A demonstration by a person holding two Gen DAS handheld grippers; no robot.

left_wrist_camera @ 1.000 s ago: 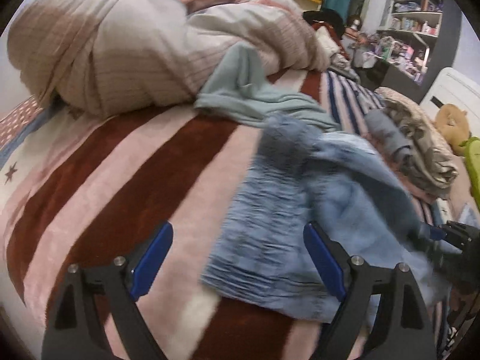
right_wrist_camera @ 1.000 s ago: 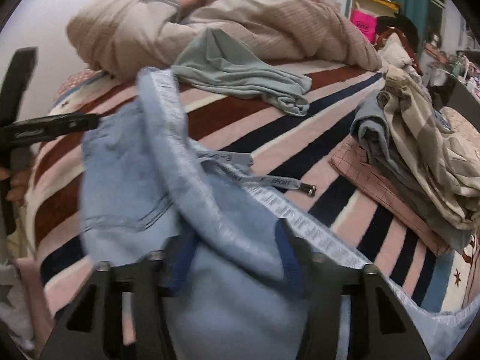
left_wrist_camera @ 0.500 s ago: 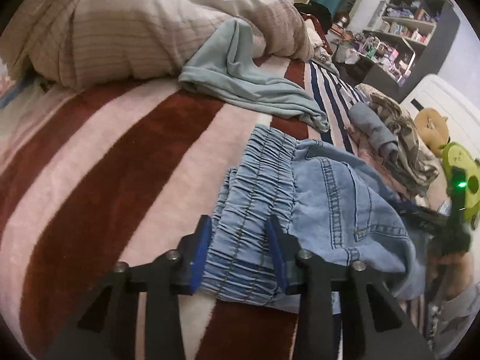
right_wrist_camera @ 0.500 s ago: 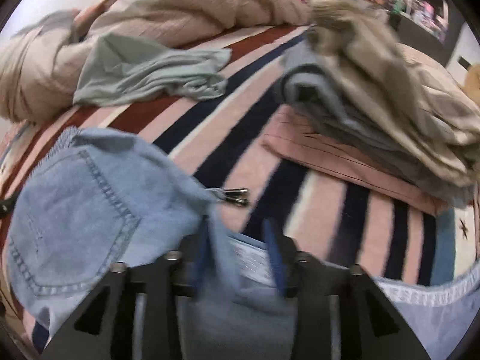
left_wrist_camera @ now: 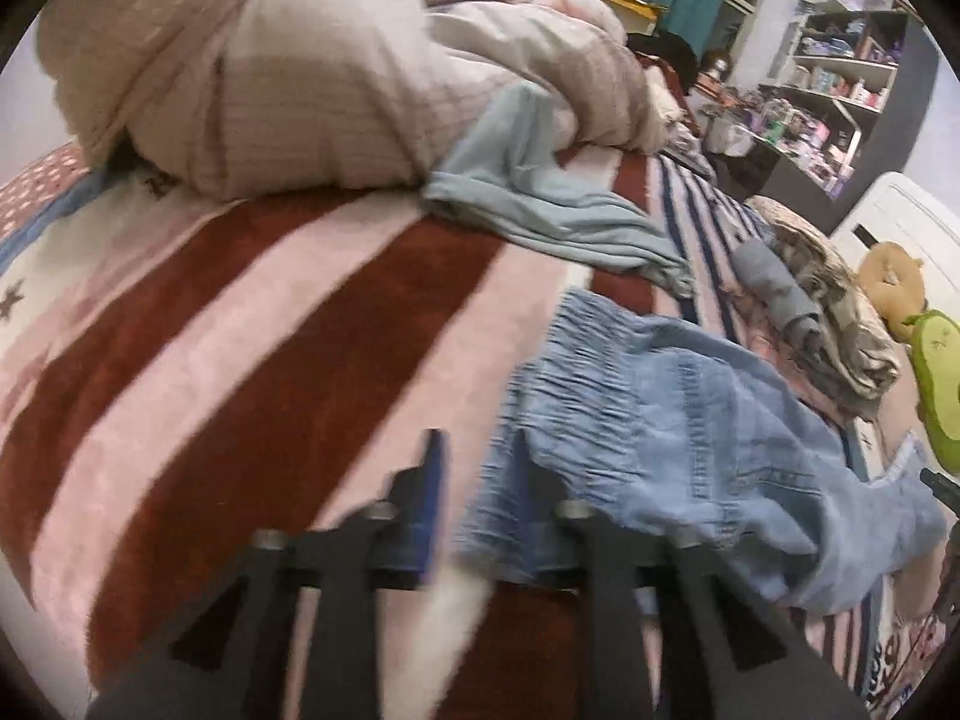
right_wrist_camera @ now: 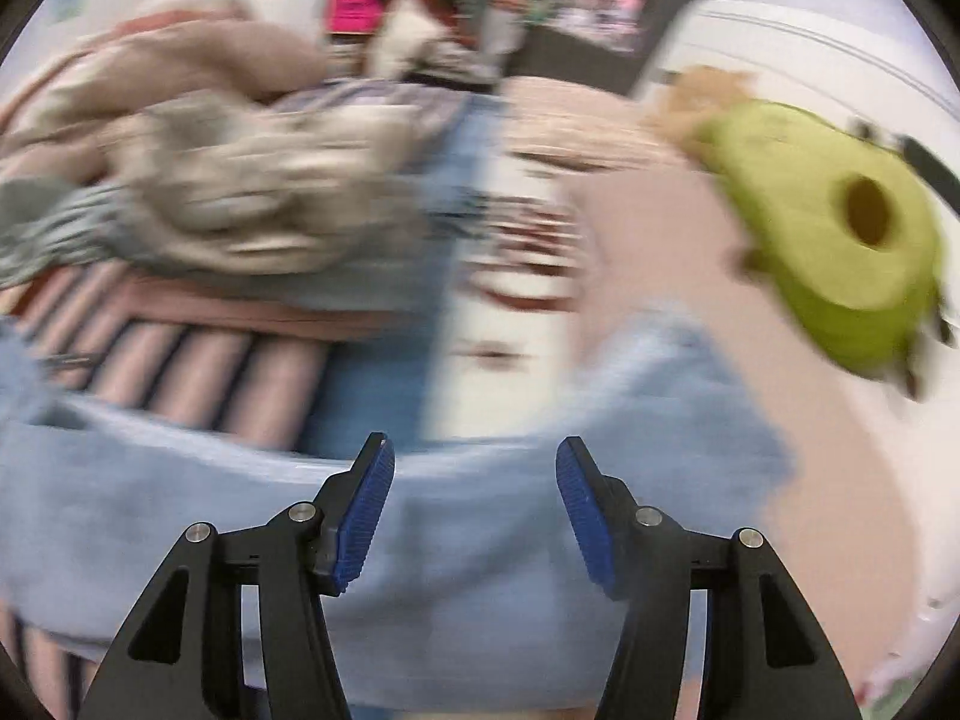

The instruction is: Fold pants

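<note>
Light blue denim pants (left_wrist_camera: pixel 678 420) lie on the striped bed blanket (left_wrist_camera: pixel 240 324), elastic waistband toward me. My left gripper (left_wrist_camera: pixel 477 462) is closed down on the waistband edge, its blue pads close together with denim between them; the view is blurred. In the right wrist view the pale blue pant fabric (right_wrist_camera: pixel 468 546) lies under and in front of my right gripper (right_wrist_camera: pixel 474 480), whose jaws stand wide apart and hold nothing.
A bundled beige duvet (left_wrist_camera: pixel 300 78) and a grey-green garment (left_wrist_camera: pixel 552 204) lie at the back. A stack of folded clothes (left_wrist_camera: pixel 828 312) sits at the right, also blurred in the right wrist view (right_wrist_camera: pixel 240 204). A green avocado plush (right_wrist_camera: pixel 840 240) lies by the white headboard.
My right gripper has let go of the pants, opened wide and swung right toward the plush. My left gripper stays closed on the waistband and has shifted slightly left.
</note>
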